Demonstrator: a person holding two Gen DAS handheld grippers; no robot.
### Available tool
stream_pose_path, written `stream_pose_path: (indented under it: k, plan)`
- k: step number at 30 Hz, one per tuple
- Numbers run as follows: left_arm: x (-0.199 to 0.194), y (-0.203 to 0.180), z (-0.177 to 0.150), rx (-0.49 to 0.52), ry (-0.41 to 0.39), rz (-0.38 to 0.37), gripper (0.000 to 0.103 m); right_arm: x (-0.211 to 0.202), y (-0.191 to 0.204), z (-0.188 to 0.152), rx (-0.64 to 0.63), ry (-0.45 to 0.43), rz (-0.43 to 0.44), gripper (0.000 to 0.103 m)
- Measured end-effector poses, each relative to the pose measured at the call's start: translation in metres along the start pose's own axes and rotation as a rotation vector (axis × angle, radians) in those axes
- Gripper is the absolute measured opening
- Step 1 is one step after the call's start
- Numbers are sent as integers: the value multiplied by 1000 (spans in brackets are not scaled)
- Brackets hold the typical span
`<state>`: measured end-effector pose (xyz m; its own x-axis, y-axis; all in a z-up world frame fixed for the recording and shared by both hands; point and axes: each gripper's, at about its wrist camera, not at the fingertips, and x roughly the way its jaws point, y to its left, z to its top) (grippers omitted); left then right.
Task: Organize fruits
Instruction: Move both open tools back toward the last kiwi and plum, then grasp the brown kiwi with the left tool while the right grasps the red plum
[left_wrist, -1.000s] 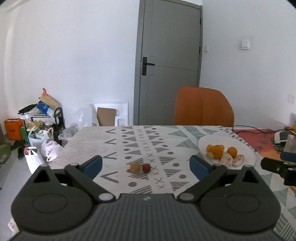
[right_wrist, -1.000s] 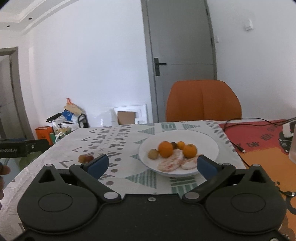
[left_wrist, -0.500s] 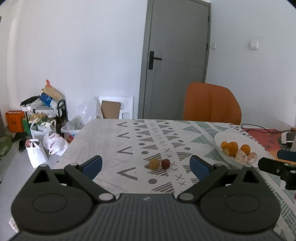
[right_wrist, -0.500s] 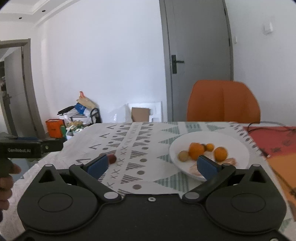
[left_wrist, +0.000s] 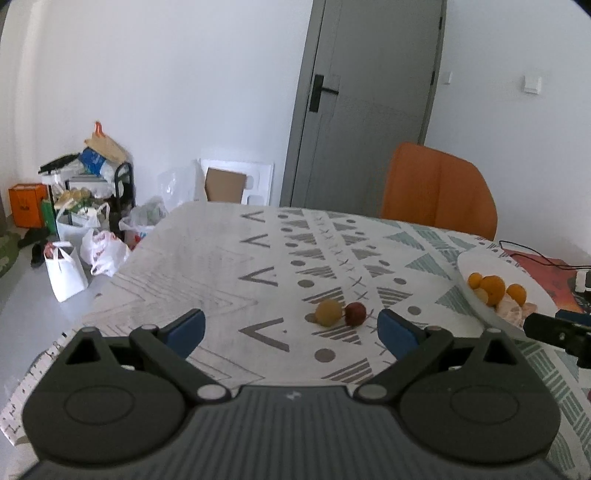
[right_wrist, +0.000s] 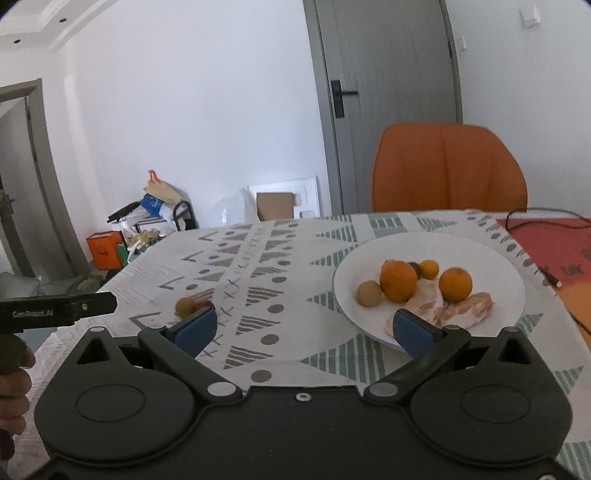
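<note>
Left wrist view: the left gripper (left_wrist: 291, 326) gapes wide, holding nothing — a yellow fruit (left_wrist: 328, 312) and red fruit (left_wrist: 355, 314) touch on the tablecloth (left_wrist: 207, 266) ahead.

Right wrist view: the right gripper (right_wrist: 303, 330) is wide open, empty — oranges (right_wrist: 398, 281) sit on the white plate (right_wrist: 491, 258).

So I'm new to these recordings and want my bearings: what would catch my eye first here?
Probably the white plate on the patterned tablecloth, holding oranges and peeled pieces. Next, two small fruits lying loose on the cloth: a yellowish fruit and a red fruit, side by side ahead of the open left gripper. Behind the table stands an orange chair.
</note>
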<state>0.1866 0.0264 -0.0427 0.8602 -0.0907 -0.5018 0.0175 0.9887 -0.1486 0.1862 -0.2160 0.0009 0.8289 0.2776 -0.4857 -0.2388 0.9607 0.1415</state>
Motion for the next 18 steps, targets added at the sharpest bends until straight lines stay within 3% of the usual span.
stream_pose_path:
  k: [7, 13, 16, 18]
  plan:
    - [27, 4, 4, -9, 30, -14, 96, 28, 8, 0, -15, 50, 36, 102]
    - [47, 2, 7, -22, 48, -40, 88, 47, 17, 5, -50, 74, 48, 101]
    - [58, -1, 9, -21, 66, -54, 79, 56, 19, 7, -56, 84, 51, 101]
    - [67, -1, 9, -26, 81, -62, 68, 61, 19, 8, -58, 89, 48, 101]
